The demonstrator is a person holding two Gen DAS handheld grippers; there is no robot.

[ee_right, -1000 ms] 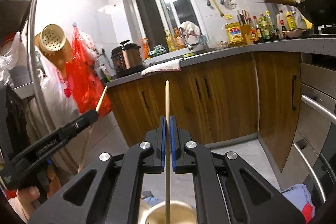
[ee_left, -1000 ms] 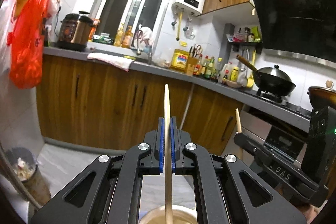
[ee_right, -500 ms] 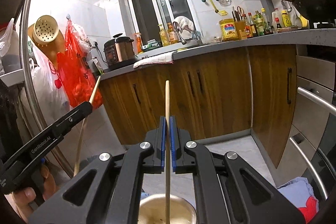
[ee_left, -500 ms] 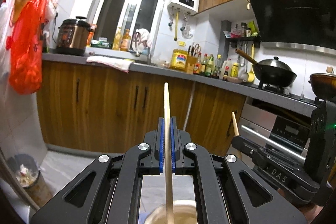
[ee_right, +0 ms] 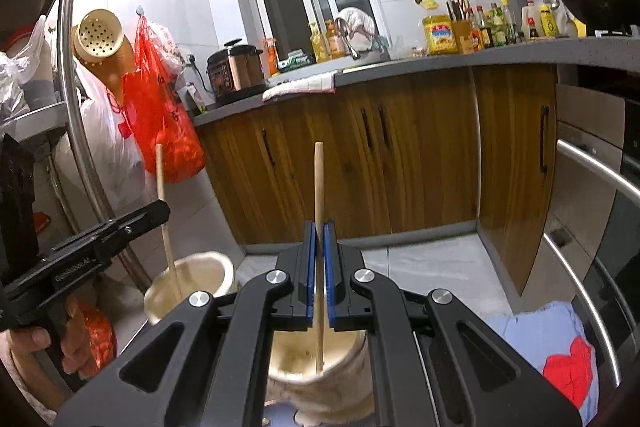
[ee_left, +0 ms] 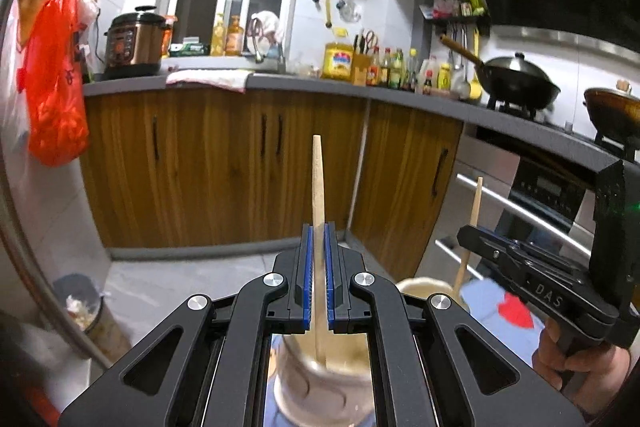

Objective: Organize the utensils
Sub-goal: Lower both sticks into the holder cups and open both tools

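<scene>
Between each gripper's blue fingers (ee_left: 306, 275) stands a clamped chopstick (ee_left: 318, 187).

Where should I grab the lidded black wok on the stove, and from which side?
Grip its wooden handle, coming from the side where the bottles stand: it juts up and out toward them, while the wok itself is wide, round and lidded.

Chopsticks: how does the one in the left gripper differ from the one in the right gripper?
In the right wrist view, the left chopstick leans, top toward the left; the right chopstick stands straight. The left chopstick dips into the farther jar, the right chopstick into the nearer jar. Both are pale wood, each clamped between shut fingers, by the left gripper and right gripper.
</scene>
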